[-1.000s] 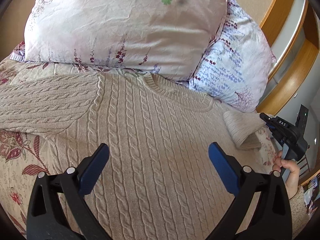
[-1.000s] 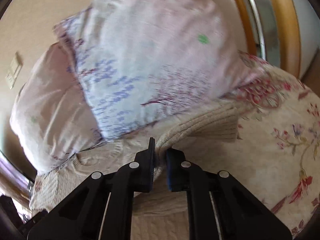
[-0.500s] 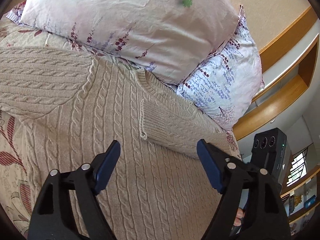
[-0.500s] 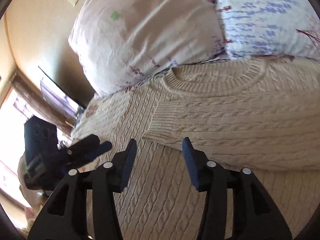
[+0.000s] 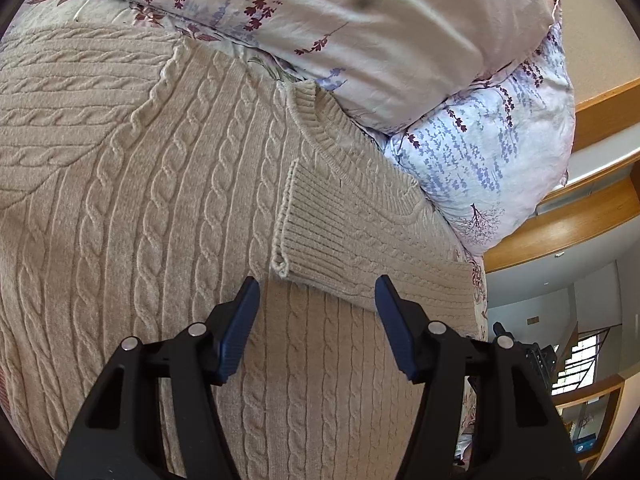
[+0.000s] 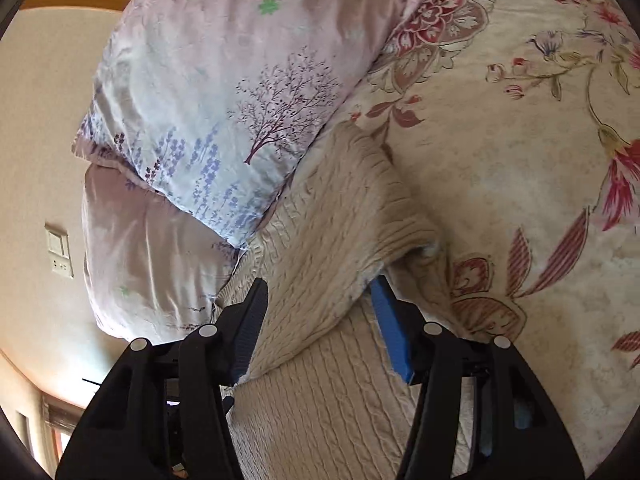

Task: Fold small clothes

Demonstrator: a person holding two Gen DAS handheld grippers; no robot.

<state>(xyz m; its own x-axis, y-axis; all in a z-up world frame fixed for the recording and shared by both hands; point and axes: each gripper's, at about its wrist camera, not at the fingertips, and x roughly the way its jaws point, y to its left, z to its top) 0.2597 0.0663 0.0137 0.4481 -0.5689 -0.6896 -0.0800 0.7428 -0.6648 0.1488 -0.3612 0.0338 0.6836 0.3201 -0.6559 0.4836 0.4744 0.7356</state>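
One cable-knit sweater (image 5: 168, 200), beige, lies flat on the bed, neck toward the pillows. Its sleeve (image 5: 360, 236) is folded across the chest, ribbed cuff (image 5: 288, 216) near centre.

Two pillows: a pinkish one w/ sprig print (image 5: 360, 20) at 12 o'clock in the left wrist view, a pale blue-flowered one (image 5: 492, 148) at 2 o'clock, touching it.

Two grippers. Left gripper (image 5: 316, 312) sits at 6 o'clock over the sweater body, just below the cuff; jaws have just been closing but stand apart, nothing between the pads, released. Right gripper (image 6: 320, 320) at 6 o'clock in its own view, jaws apart w/ the folded sleeve edge (image 6: 340, 216) between them; can't tell if the pads press it.

Surface: one floral bedspread (image 6: 520, 140), cream w/ red blooms, at 2–3 o'clock. Room: beige wall w/ a switch plate (image 6: 59, 250) at 9 o'clock, wood shelving (image 5: 568, 220) at 3 o'clock, window (image 5: 580, 356) at 4.
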